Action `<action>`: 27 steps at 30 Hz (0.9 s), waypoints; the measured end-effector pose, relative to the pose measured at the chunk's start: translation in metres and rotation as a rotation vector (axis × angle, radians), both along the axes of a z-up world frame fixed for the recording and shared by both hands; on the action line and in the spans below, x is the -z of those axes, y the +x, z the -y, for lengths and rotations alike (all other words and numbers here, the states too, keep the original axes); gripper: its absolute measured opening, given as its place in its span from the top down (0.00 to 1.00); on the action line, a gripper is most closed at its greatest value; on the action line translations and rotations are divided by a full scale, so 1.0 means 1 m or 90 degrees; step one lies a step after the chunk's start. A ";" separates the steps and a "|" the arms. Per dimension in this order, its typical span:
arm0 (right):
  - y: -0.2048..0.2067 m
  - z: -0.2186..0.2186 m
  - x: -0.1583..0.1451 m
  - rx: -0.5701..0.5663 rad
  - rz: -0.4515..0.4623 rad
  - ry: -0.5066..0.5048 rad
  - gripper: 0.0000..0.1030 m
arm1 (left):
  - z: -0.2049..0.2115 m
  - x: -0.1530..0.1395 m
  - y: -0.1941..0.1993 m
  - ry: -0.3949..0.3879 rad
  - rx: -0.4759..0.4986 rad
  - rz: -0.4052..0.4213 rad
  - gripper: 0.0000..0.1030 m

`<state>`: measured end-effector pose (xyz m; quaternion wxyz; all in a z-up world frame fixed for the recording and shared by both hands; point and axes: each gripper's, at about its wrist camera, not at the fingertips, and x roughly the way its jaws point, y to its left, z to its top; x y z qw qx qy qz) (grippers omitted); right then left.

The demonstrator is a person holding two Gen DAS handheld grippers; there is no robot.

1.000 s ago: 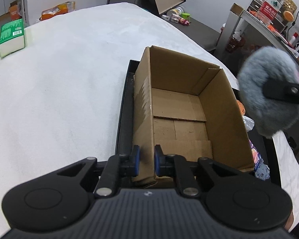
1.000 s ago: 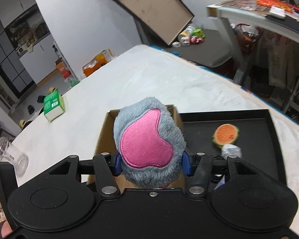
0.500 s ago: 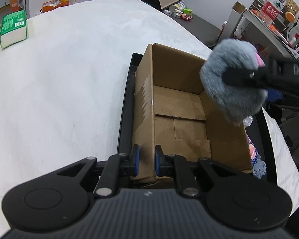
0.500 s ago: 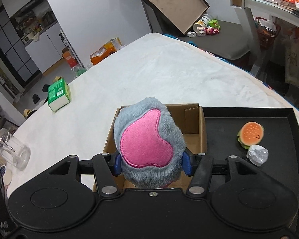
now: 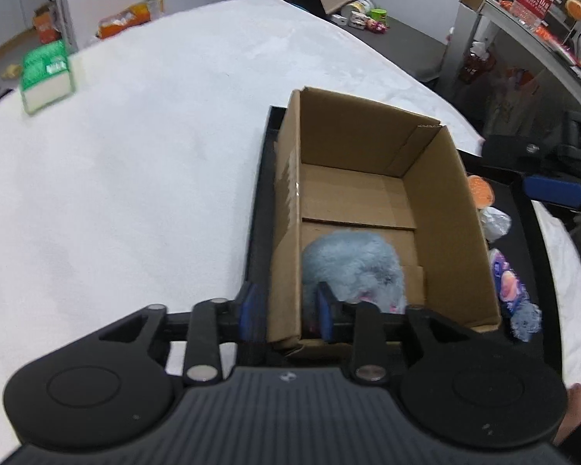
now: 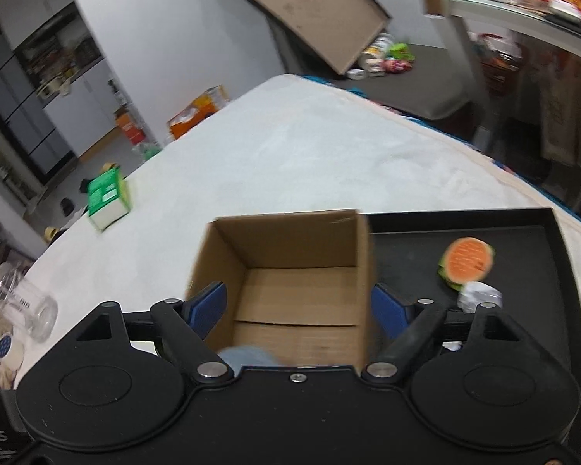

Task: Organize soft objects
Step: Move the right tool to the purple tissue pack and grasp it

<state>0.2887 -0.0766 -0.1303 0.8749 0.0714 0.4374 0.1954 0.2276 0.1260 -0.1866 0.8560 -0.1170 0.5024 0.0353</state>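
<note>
While the grey plush toy (image 5: 352, 267) lies inside the cardboard box (image 5: 437, 209) | left gripper (image 5: 286, 312) opening, box wall between its pads | right gripper (image 6: 298, 306) opening, holding nothing.

**Count of things**

One box (image 5: 372, 209), one tray (image 6: 414, 271), one grey plush (image 5: 352, 267), one burger toy (image 6: 466, 259), one white wad (image 5: 495, 223), one purple packet (image 5: 509, 283), one green carton (image 5: 46, 77), one bottle (image 6: 23, 306).
</note>
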 end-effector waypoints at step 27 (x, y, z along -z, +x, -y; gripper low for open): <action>0.020 0.128 0.077 0.129 -0.189 0.016 0.21 | 0.049 -0.020 0.000 0.141 -0.071 -0.032 0.33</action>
